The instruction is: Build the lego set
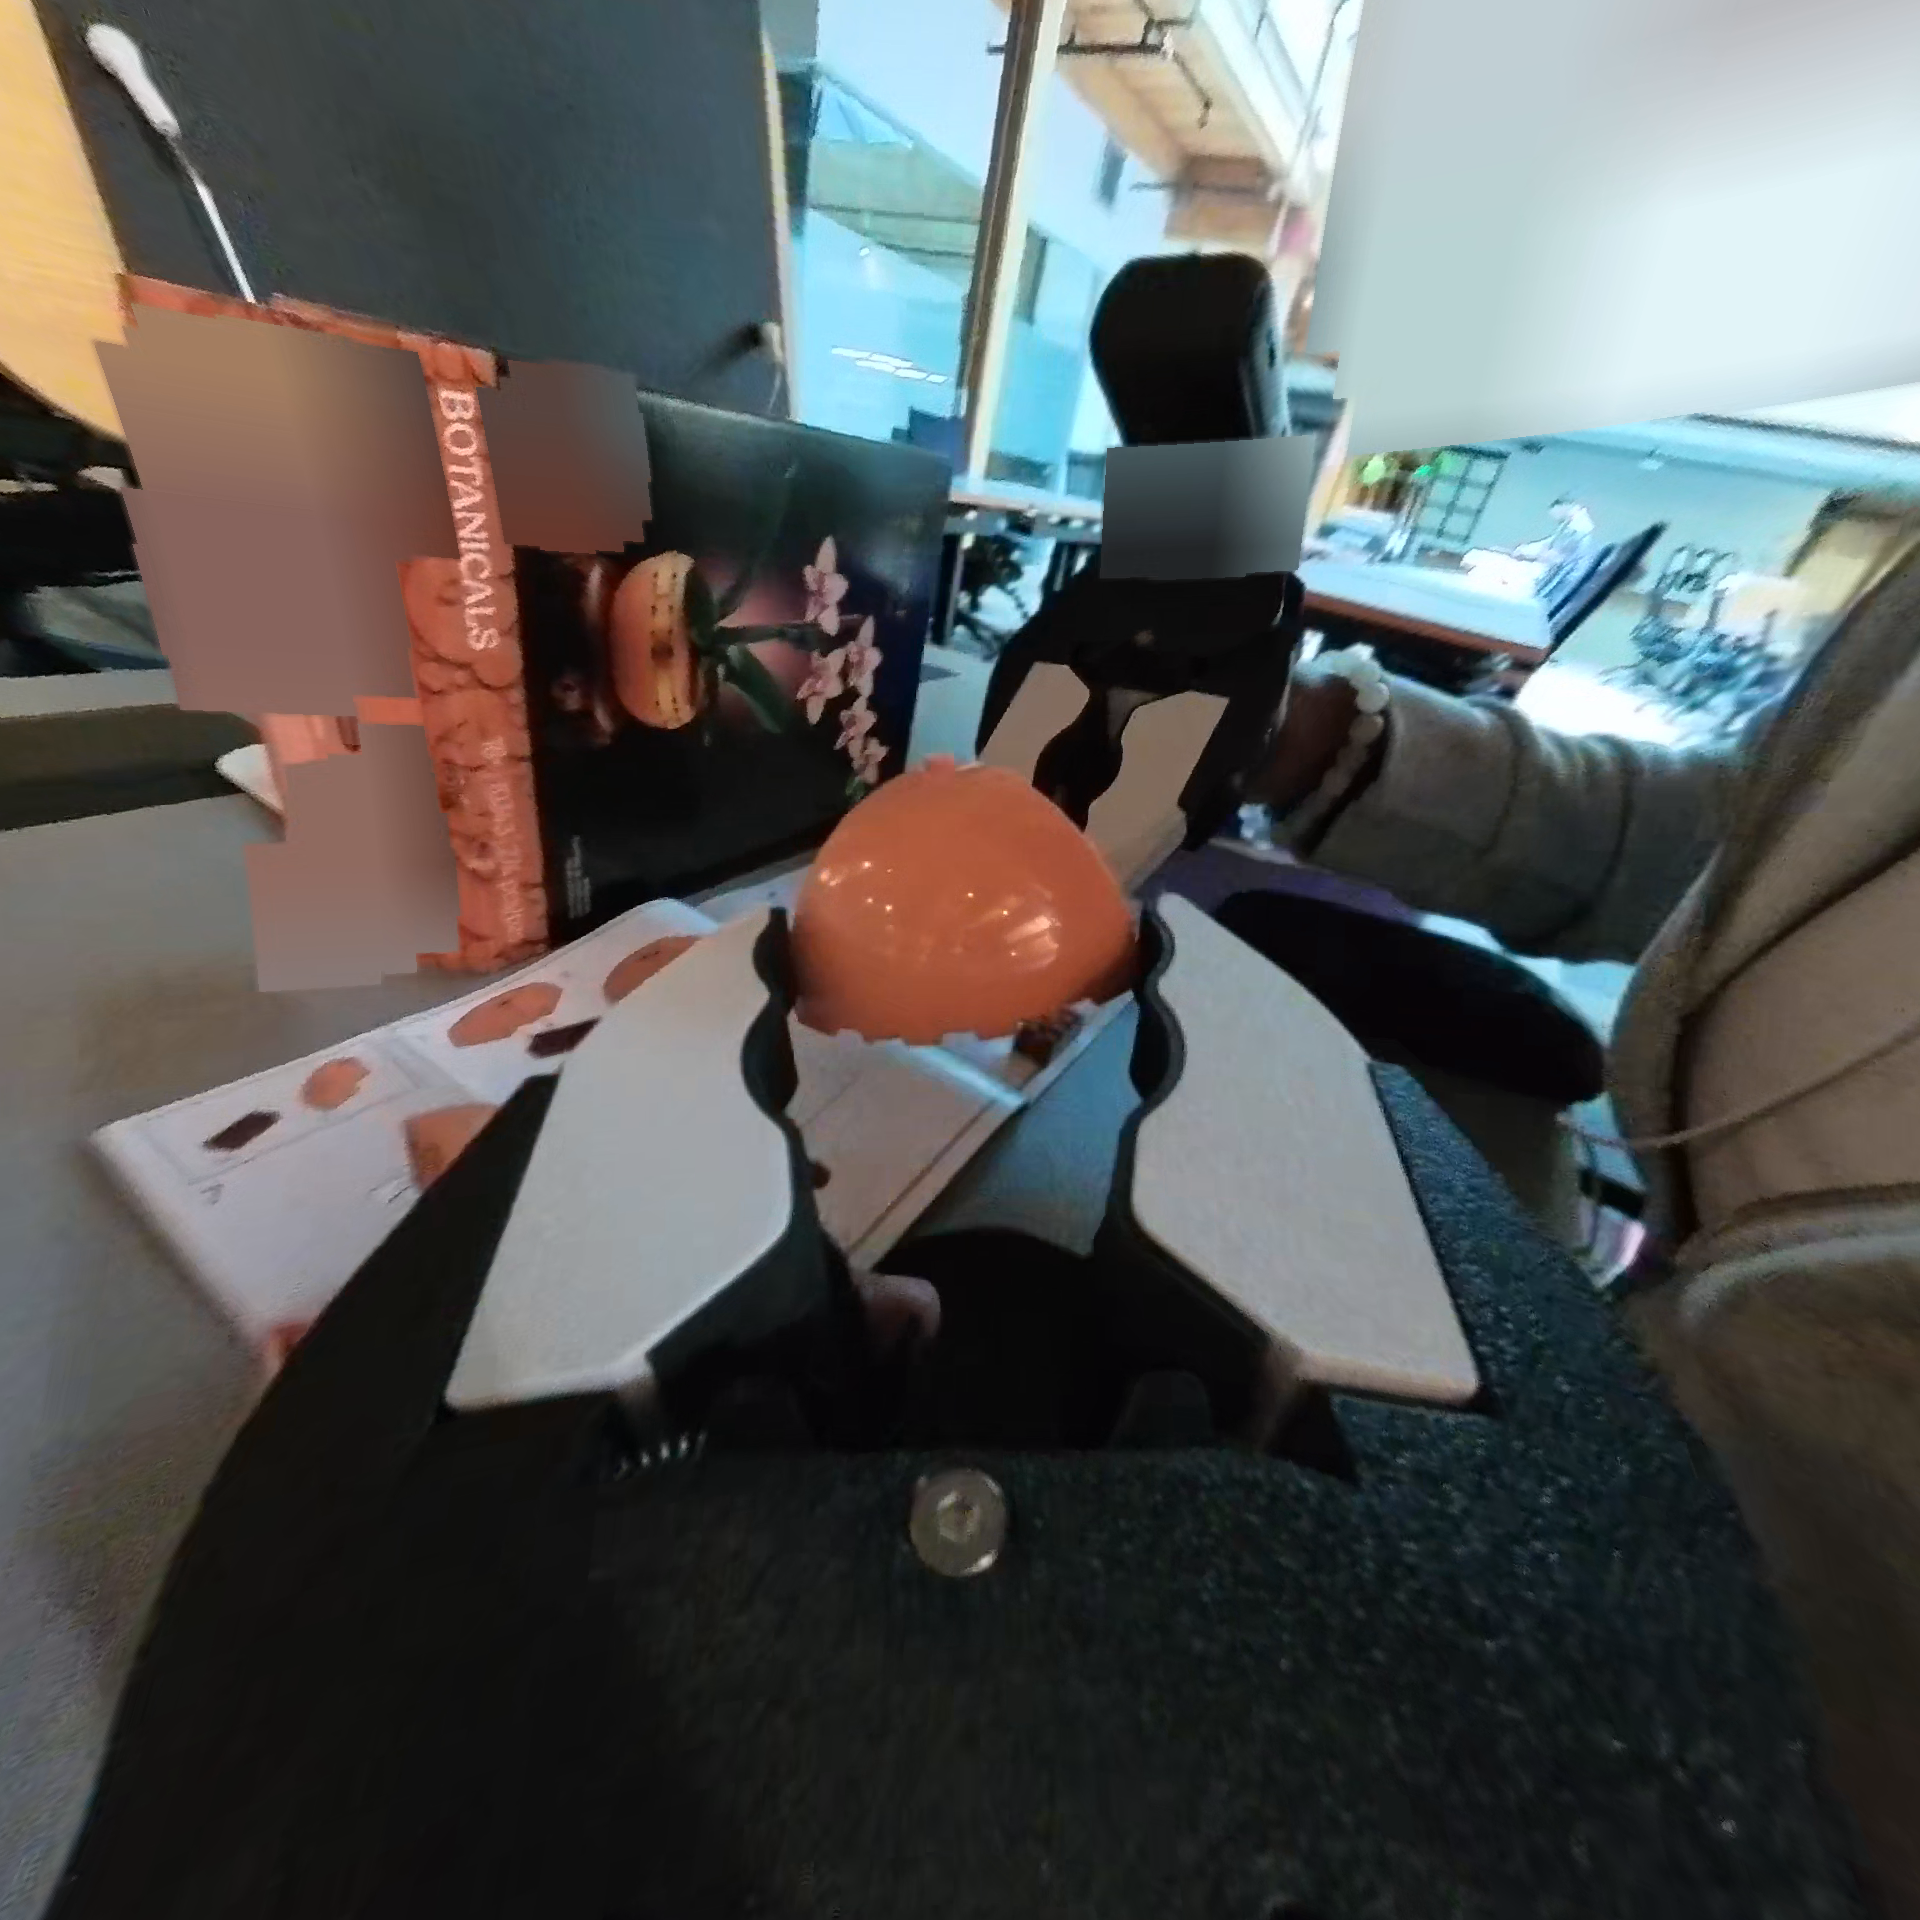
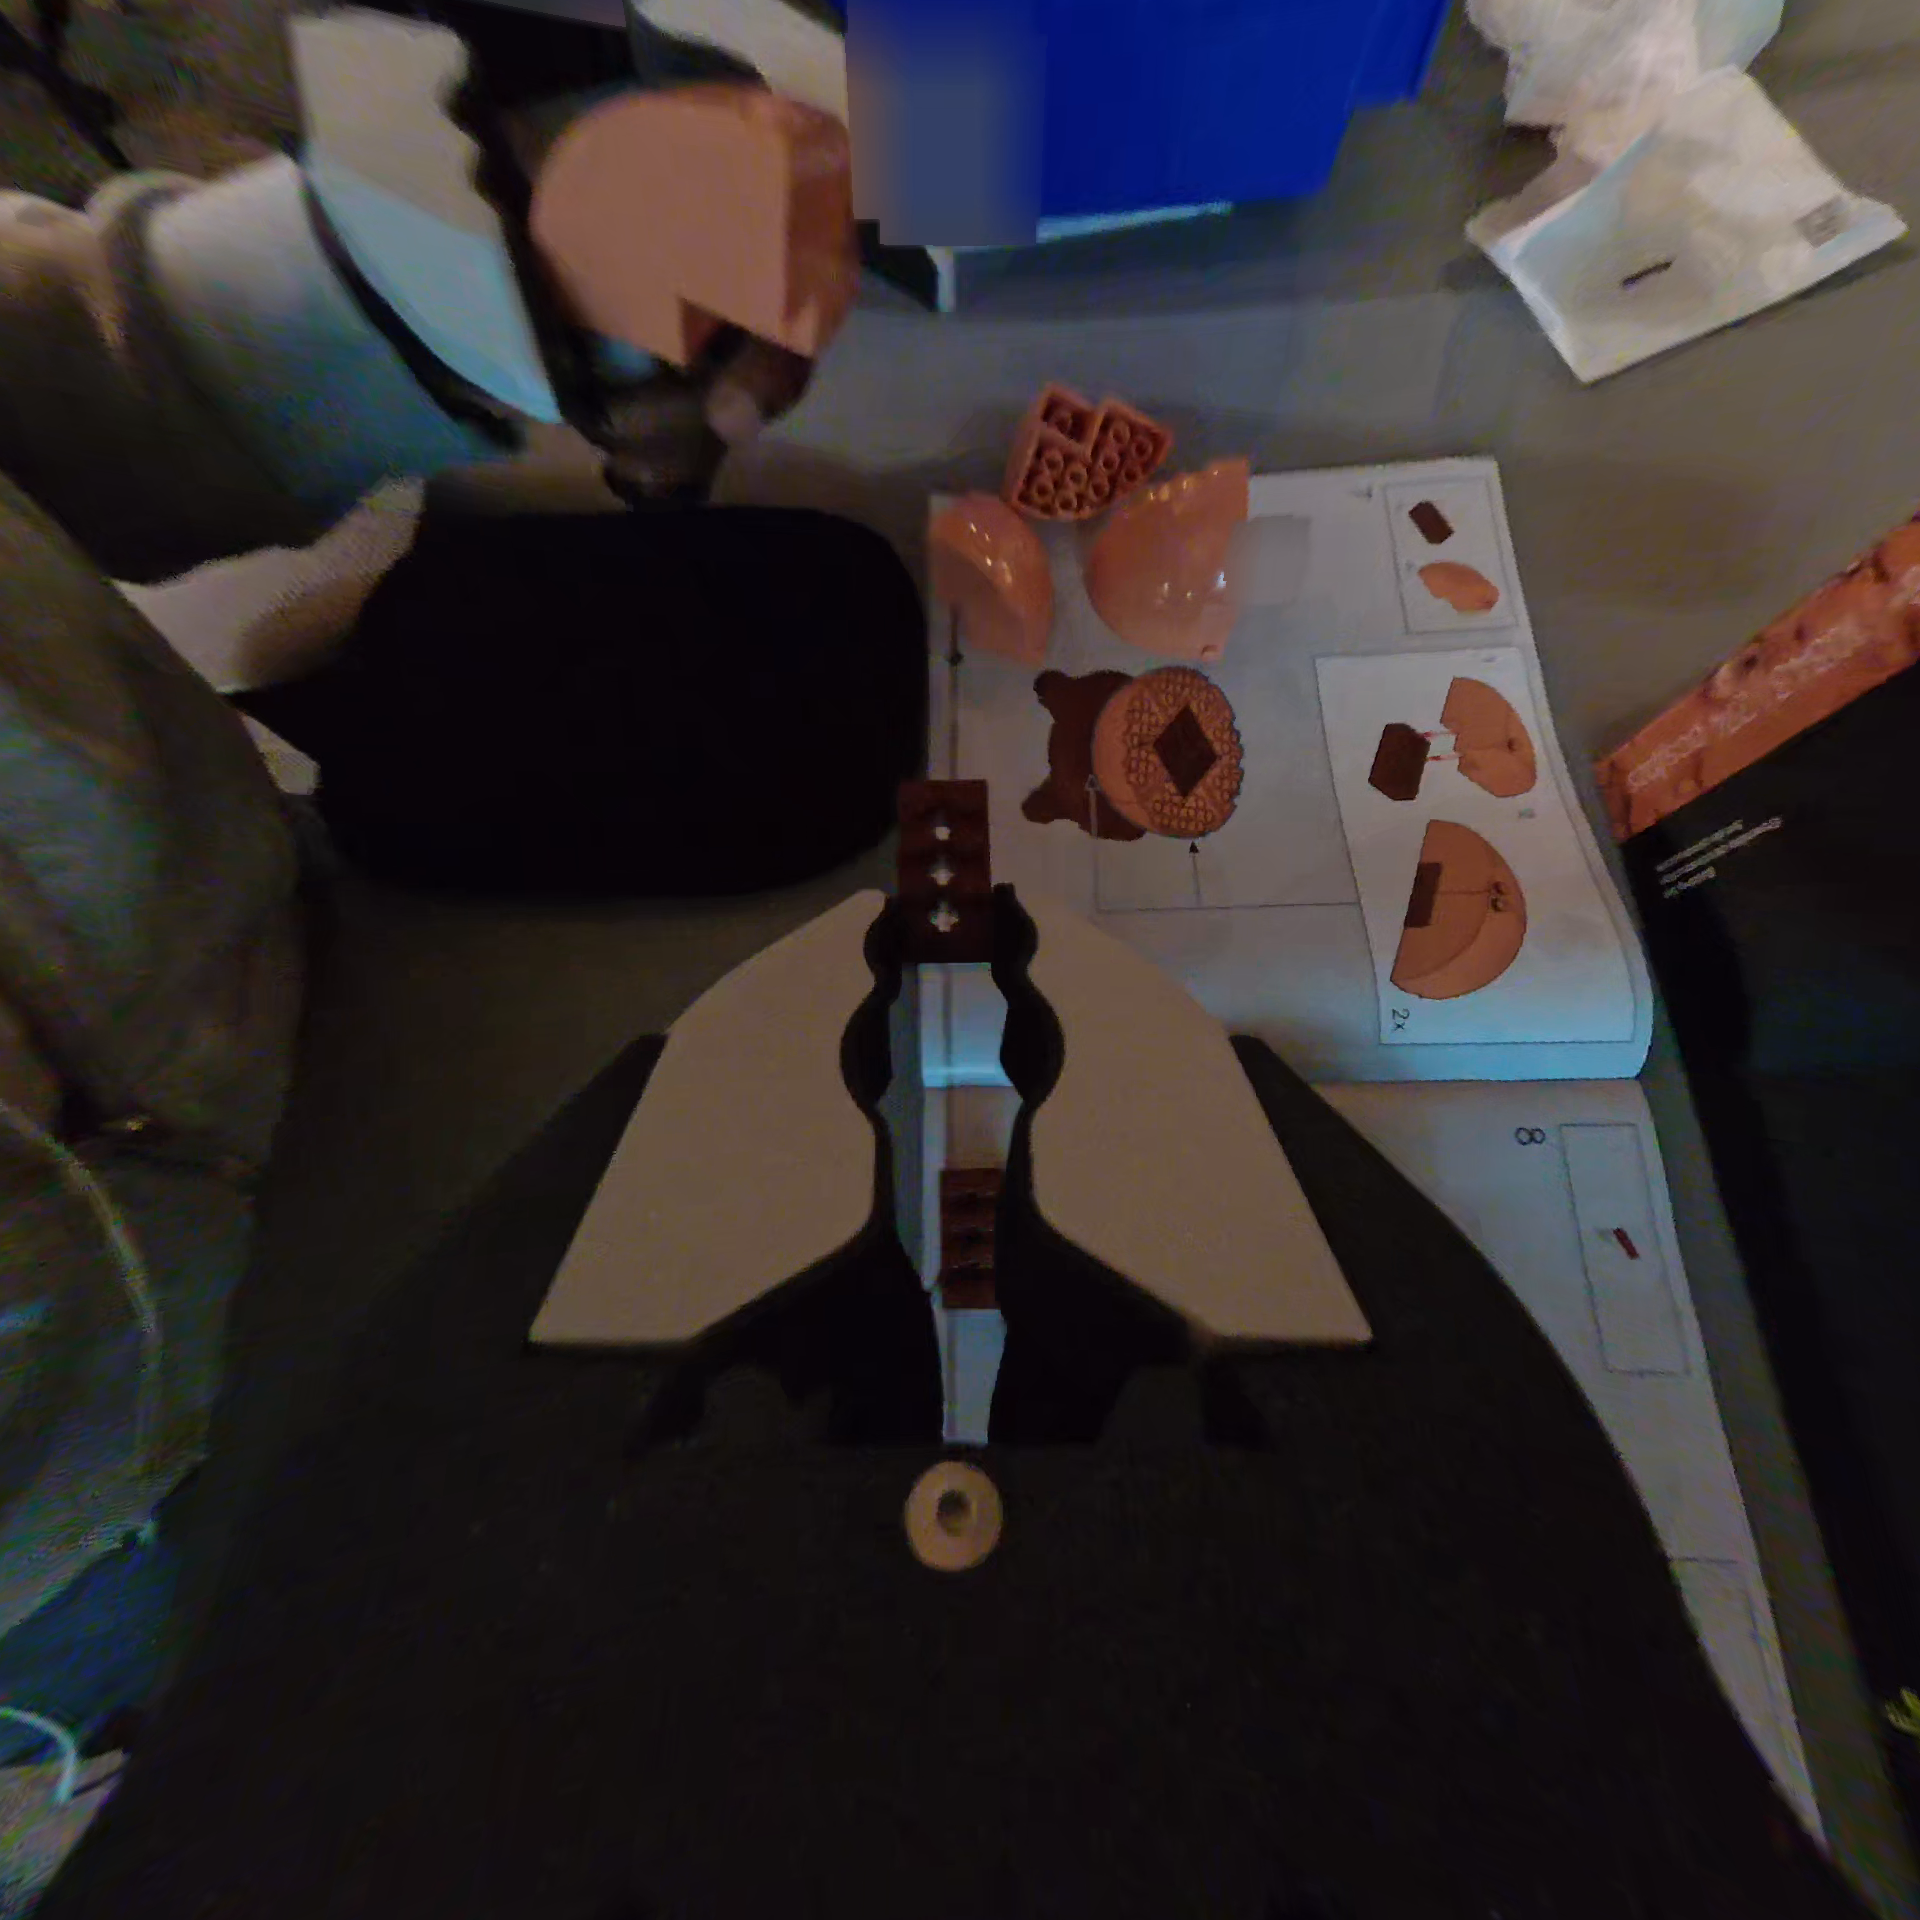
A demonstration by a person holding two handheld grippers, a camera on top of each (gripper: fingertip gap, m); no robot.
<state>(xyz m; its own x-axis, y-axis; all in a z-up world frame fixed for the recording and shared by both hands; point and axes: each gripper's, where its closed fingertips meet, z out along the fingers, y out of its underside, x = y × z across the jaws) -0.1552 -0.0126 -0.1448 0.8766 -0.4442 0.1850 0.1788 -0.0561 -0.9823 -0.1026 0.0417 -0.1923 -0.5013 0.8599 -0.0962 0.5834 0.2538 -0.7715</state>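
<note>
our left gripper (image 1: 961,961) clamps an orange dome piece (image 1: 961,914) above the far booklet (image 2: 1299,790), our right gripper (image 2: 945,920) pinches a brown brick (image 2: 943,868) by its near end, which may twist loose.

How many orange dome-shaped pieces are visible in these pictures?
3: one dome gripped by the left gripper; two domes lying on the open booklet, beside an orange brick. Others may be hidden.
</note>
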